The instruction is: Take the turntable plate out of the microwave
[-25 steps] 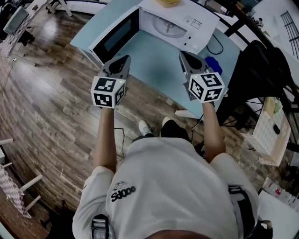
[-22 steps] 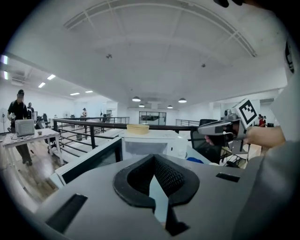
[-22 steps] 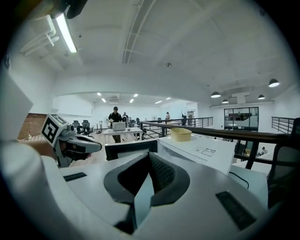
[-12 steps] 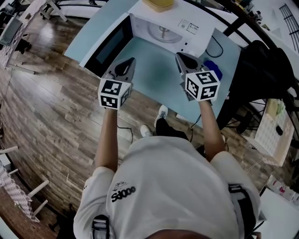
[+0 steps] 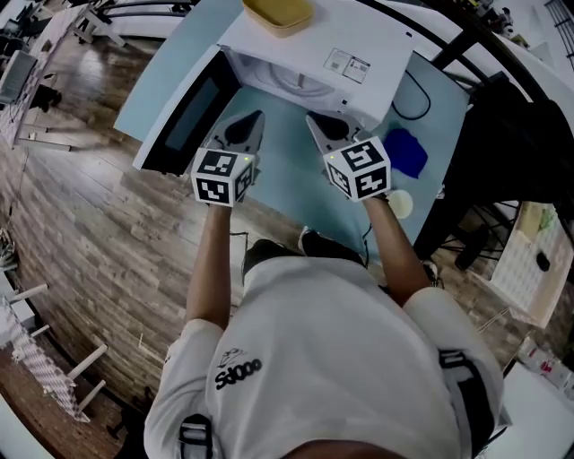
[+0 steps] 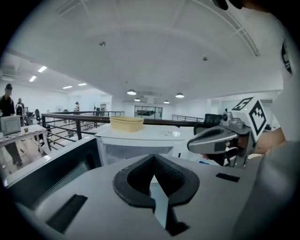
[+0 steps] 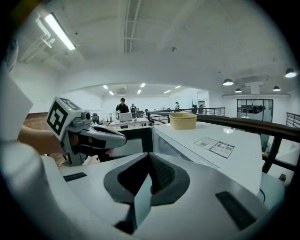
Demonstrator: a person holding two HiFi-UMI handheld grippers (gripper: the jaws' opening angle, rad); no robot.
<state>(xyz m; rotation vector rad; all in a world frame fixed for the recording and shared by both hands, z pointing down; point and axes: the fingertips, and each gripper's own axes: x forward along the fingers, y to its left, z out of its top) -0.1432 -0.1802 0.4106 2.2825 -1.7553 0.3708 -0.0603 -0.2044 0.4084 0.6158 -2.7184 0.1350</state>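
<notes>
On the counter (image 5: 287, 161): one microwave (image 5: 341, 54), open; one bowl (image 5: 278, 13) atop
Plate (image 5: 300, 85): one, pale, inside
Hand-held grippers: two; left (image 5: 254, 116), right (image 5: 314, 121); closed, empty

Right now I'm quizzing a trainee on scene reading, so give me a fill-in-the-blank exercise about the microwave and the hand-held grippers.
1. The door of the microwave stands ____.
2. The yellow container sits ____ the microwave.
3. The left hand-held gripper and the right hand-held gripper both have jaws that are ____, with nothing between them.
Missing words: open; on top of; shut.
</notes>
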